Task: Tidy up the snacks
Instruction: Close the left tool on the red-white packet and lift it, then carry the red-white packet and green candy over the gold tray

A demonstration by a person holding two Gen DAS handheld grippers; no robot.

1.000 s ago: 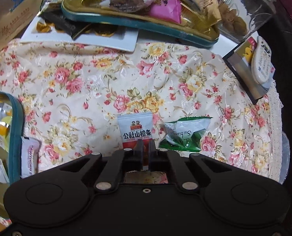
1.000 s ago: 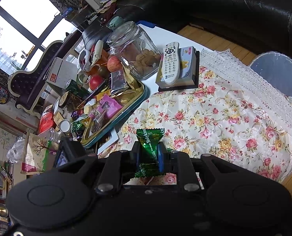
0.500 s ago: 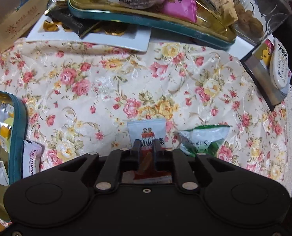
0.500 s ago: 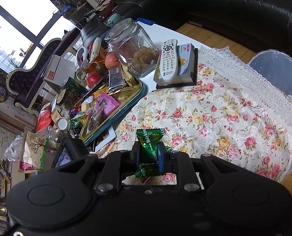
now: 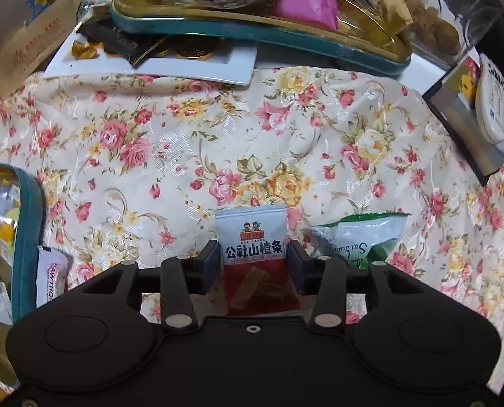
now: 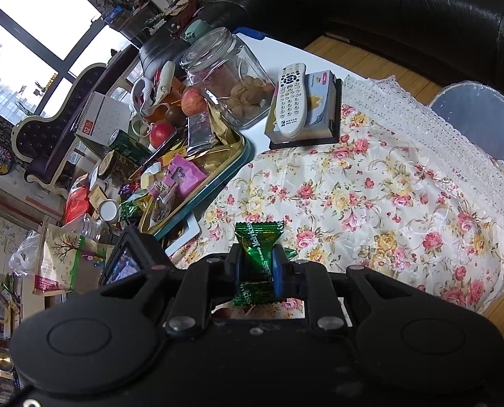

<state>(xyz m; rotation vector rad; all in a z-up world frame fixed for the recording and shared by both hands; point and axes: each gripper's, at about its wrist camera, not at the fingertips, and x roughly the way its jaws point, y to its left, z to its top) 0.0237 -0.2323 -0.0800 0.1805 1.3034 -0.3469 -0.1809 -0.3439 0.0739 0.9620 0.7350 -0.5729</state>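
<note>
Left wrist view: the left gripper (image 5: 253,259) is pointed steeply down at the floral tablecloth (image 5: 170,149). Its jaws have just been opening and now stand released on either side of the white-and-red hawthorn strip packet (image 5: 253,247), which lies flat on the cloth between them; the pads are not seen to press on it. Just to the right of this packet a green-and-white candy packet (image 5: 360,237) is laid on the cloth. At the left edge a teal-rimmed tin (image 5: 28,224) with wrapped snacks is seen, and a white hawthorn sachet (image 5: 50,278) rests against its rim. At the far side a gold tray (image 5: 252,30) piled with snacks is shown.

Right wrist view: the right gripper (image 6: 256,266) is clenched on a green Melty Kiss candy wrapper (image 6: 256,261), held above the tablecloth. Farther off, a glass jar (image 6: 228,74) of cookies and a white remote control (image 6: 290,100) are visible.
</note>
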